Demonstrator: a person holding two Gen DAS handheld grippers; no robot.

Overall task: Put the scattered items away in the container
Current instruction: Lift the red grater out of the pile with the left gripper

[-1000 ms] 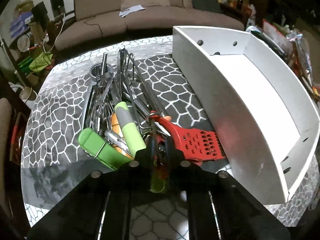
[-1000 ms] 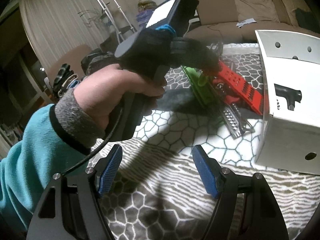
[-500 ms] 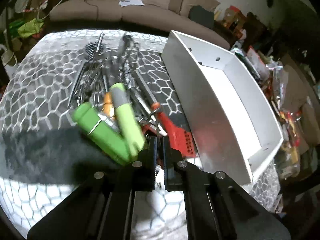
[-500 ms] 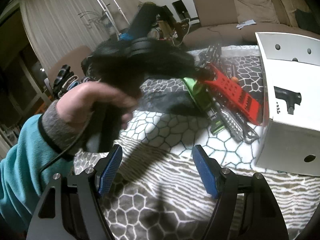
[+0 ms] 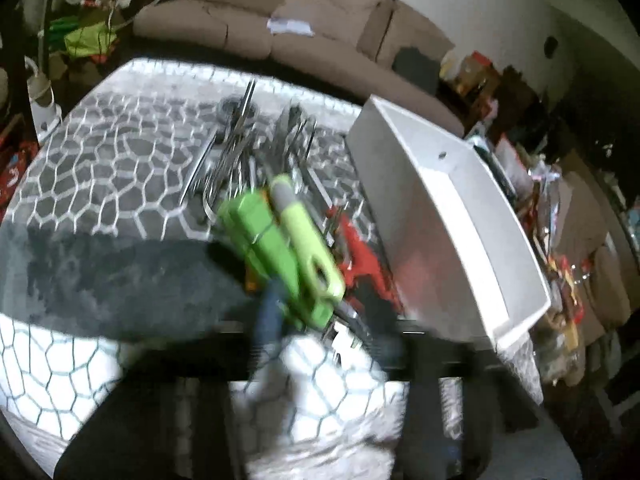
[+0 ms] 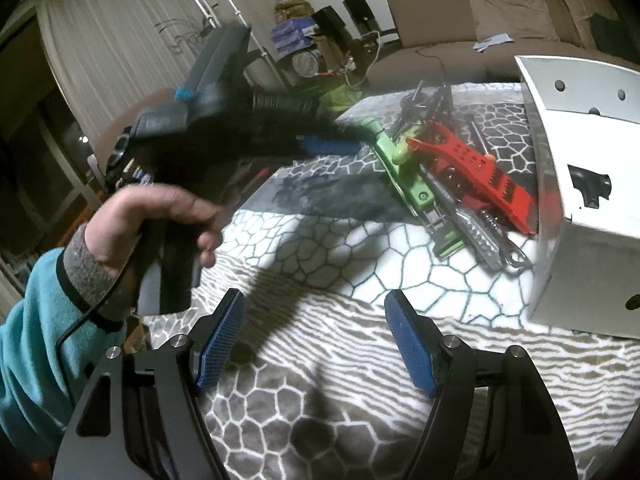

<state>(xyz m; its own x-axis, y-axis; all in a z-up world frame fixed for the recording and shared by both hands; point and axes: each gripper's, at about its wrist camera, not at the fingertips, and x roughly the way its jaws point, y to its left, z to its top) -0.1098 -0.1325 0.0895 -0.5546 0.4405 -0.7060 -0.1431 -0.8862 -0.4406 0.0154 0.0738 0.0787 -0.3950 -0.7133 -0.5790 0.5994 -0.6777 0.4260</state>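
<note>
The left gripper, jaws opening and empty, hung over the utensil pile beside the white container. The right gripper waited wide and empty. Best to pinch one green handle squarely.

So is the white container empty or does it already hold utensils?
Empty as far as visible: the white container shows only bare floor; the green-handled tools and red grater lie outside on the table.
</note>
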